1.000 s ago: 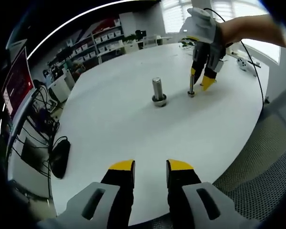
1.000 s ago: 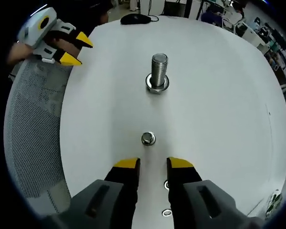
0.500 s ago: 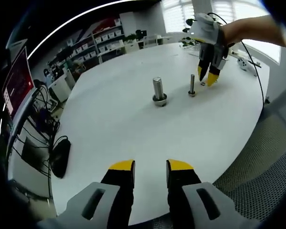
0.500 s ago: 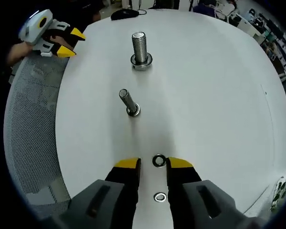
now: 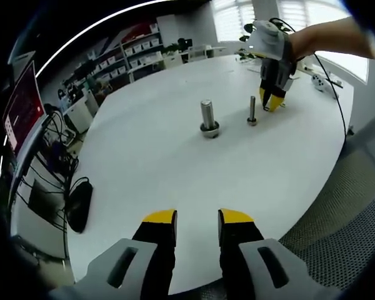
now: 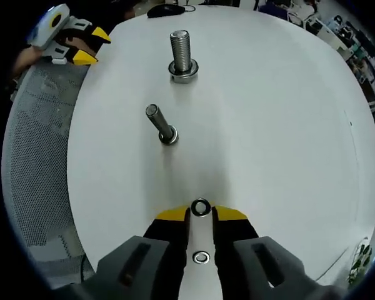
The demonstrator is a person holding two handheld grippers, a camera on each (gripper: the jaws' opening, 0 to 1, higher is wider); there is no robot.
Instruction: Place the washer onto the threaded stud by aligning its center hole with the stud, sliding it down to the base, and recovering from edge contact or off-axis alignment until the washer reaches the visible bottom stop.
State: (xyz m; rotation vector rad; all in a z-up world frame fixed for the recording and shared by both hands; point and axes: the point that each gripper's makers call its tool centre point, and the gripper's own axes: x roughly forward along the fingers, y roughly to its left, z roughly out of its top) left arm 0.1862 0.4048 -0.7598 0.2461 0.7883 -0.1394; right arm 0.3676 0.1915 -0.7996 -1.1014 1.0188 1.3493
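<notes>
right gripper [image 6: 200,214]: jaws nearly closed around washer [image 6: 200,207] lying flat on table [image 6: 281,125], grip not confirmed | second washer [image 6: 201,257] lies nearer, between the jaws | thin stud [image 6: 160,124] upright beyond, big bolt [image 6: 182,55] farther | left gripper [image 5: 197,222]: released, jaws apart, near table edge

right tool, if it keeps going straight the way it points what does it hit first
The washer lying on the table, right at the right tool tips. Beyond it, slightly left, the thin stud is probably next; depth is unclear.
</notes>
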